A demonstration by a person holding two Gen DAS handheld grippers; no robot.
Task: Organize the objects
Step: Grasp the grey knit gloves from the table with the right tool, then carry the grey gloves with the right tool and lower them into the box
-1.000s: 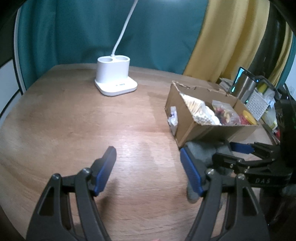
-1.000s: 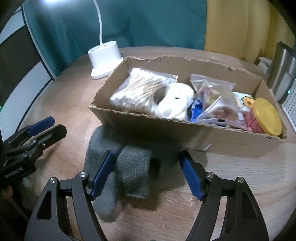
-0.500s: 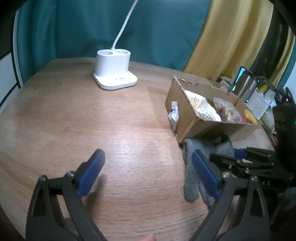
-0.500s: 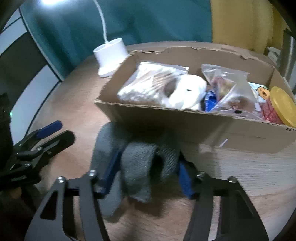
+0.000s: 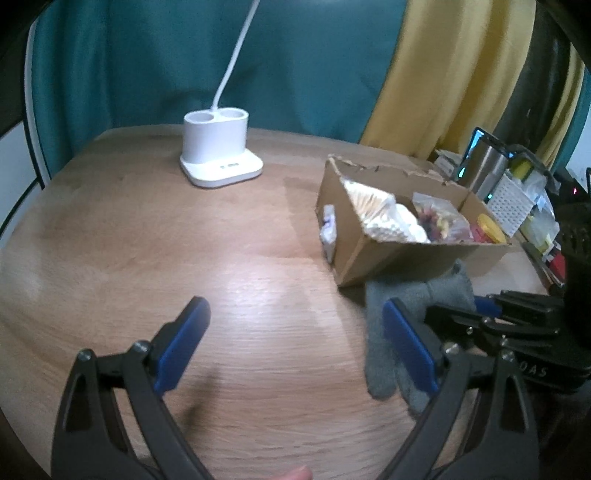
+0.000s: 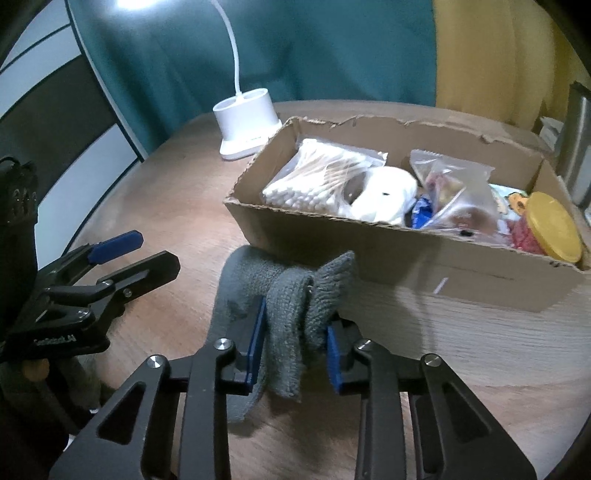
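You are working in dim, cool light whose one clear source is the lamp head (image 6: pixel 135 4), blown out to a white flare at the top of the right wrist view, and it throws a pale sheen across the wooden table (image 5: pixel 269 295) in the left wrist view. Soft shadows lie on the wood under the left gripper (image 5: pixel 295 336) and along the near wall of the cardboard box (image 6: pixel 406 254). Both fisheye views bend hard toward black corners, and both look soft and slightly smeared, with grain in the dark areas.
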